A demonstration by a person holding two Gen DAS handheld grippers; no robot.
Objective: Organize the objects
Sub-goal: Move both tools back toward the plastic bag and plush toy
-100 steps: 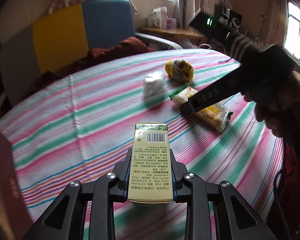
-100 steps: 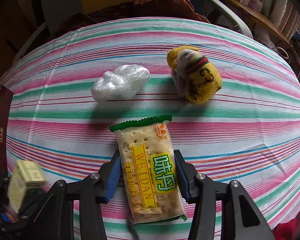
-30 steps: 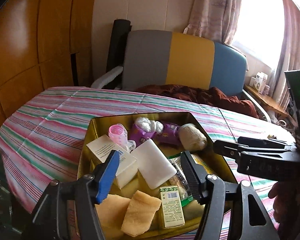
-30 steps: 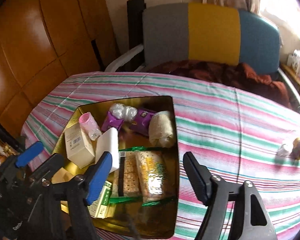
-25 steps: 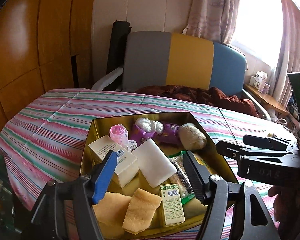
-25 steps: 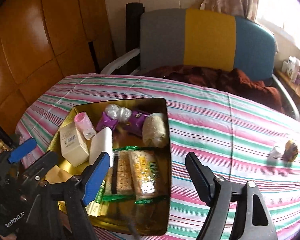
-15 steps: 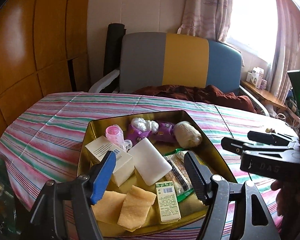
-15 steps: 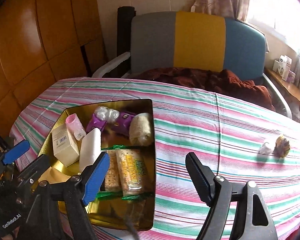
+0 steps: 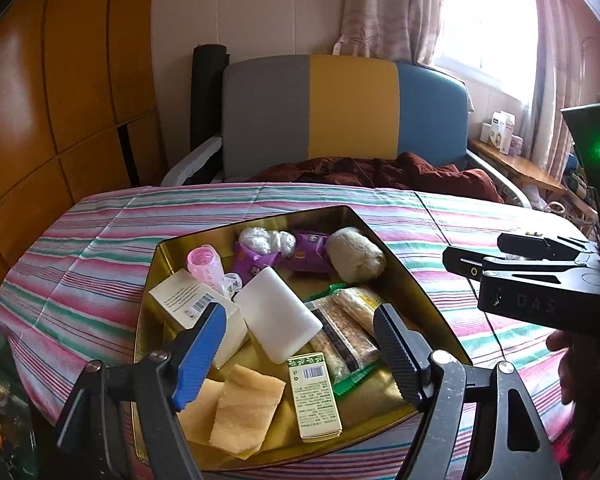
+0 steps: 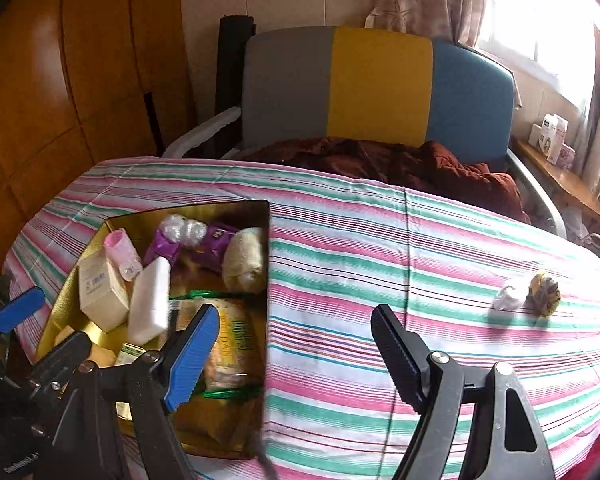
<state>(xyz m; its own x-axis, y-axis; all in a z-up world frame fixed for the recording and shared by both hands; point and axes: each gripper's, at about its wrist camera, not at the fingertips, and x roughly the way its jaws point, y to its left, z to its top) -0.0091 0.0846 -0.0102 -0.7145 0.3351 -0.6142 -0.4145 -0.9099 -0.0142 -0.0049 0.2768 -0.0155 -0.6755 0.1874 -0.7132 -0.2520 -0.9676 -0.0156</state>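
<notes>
A gold tin tray [image 9: 412, 276] [image 10: 266, 240] on the striped table holds several things: a green-topped box [image 9: 314, 396], cracker packs [image 9: 350, 328] [image 10: 230, 344], a white block [image 9: 278, 318], a cream carton [image 9: 198, 310], a pink bottle [image 9: 204, 266], purple packets [image 9: 304, 254], a beige roll [image 9: 356, 256] and tan sponges [image 9: 244, 412]. My left gripper [image 9: 300, 348] is open and empty above the tray's near end. My right gripper [image 10: 292, 348] is open and empty over the tray's right rim; it shows at the right in the left wrist view [image 9: 540, 276]. A white plastic wad [image 10: 508, 300] and a yellow cloth ball [image 10: 544, 292] lie on the table far right.
The round table has a pink, green and white striped cloth [image 10: 380, 264]. A grey, yellow and blue chair [image 9: 340, 112] with a dark red garment [image 10: 400, 160] stands behind it. Wooden panels [image 9: 60, 100] are to the left, a window shelf [image 10: 560, 172] to the right.
Both grippers let go of the green-topped box and the cracker pack, which now lie in the tray. Over the last second both drew back and swung slightly right, jaws open.
</notes>
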